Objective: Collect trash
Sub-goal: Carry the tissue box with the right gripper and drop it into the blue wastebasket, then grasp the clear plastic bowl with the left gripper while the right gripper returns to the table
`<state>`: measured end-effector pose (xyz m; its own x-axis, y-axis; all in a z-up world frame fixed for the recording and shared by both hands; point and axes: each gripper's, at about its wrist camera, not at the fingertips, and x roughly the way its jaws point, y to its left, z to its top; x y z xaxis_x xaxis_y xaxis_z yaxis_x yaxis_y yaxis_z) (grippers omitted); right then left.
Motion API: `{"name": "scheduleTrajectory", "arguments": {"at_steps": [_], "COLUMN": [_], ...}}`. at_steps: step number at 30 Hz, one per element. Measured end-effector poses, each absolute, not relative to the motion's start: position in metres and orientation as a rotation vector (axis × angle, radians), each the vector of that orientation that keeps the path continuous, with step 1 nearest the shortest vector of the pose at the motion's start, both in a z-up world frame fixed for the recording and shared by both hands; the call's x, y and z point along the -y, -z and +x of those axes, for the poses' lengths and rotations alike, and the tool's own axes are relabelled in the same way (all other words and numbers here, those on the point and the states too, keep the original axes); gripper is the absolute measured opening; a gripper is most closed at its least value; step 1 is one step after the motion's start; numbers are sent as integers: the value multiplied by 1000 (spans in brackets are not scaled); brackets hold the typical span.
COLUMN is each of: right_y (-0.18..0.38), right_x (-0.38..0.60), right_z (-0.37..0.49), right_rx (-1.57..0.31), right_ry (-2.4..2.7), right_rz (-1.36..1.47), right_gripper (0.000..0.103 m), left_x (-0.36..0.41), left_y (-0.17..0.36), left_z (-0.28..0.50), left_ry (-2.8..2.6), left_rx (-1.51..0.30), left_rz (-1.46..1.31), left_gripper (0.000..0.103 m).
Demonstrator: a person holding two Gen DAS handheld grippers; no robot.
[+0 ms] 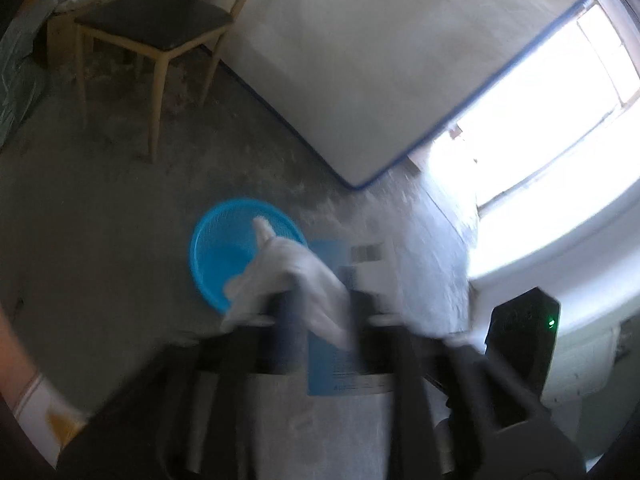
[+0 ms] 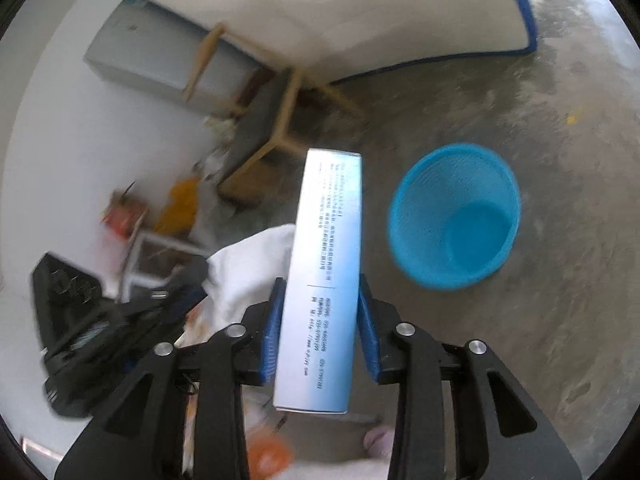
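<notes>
Right tongs (image 2: 320, 320) flank box (image 2: 326, 264); basket (image 2: 456, 216) beyond

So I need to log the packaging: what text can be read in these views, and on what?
Box in the right gripper: rows of small print and digits on its side, too blurred to quote.
The same box in the left wrist view: print blurred, unreadable.
Nothing else carries text.

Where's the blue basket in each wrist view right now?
Left wrist: blue basket on the floor, lower centre-left, partly behind the white tissue.
Right wrist: blue basket right of centre, beside the box.
Shared landmark: wooden chair.
</notes>
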<state>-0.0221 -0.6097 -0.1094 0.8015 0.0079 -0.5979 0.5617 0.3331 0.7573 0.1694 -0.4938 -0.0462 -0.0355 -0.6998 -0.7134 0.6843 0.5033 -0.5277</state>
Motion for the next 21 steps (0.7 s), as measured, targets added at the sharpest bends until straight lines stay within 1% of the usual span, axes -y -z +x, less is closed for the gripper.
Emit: {"name": "scheduleTrajectory", "arguments": {"at_steps": [1, 4, 6, 11, 14, 17, 18, 19, 20, 21], "right_y": [122, 154, 180, 199, 189, 168, 159, 148, 140, 130], "right_x": [623, 652, 658, 653, 642, 625, 617, 608, 603, 593], "right_z": [-17, -10, -18, -39, -43, -52, -53, -55, -57, -58], "right_rx": [-572, -613, -630, -613, -612, -615, -613, -611, -610, -609], "right_ry": [434, 516, 571, 561, 536, 489, 466, 443, 427, 402], "right_rz": [1195, 1178, 1229, 1259, 1220, 1161, 1139, 1116, 1100, 1075], "right_gripper": [55, 56, 56, 56, 56, 56, 57, 62, 64, 65], "left_x": [502, 515, 509, 471, 443, 399, 390, 376, 360, 343], "left_y": [51, 67, 70, 57, 41, 17, 12, 6, -1, -8], "left_z": [172, 176, 178, 185, 182, 164, 160, 153, 143, 134], "left_ry": [1086, 1026, 1018, 1040, 1069, 1122, 1132, 1139, 1146, 1146], "left_rx": [-1148, -1145, -1165, -1145, -1113, -1048, -1034, -1017, -994, -967], "left_rz": [-15, -3, -26, -97, -125, -148, -152, -155, -153, -146], "left_gripper": [72, 72, 72, 72, 72, 73, 74, 74, 75, 75]}}
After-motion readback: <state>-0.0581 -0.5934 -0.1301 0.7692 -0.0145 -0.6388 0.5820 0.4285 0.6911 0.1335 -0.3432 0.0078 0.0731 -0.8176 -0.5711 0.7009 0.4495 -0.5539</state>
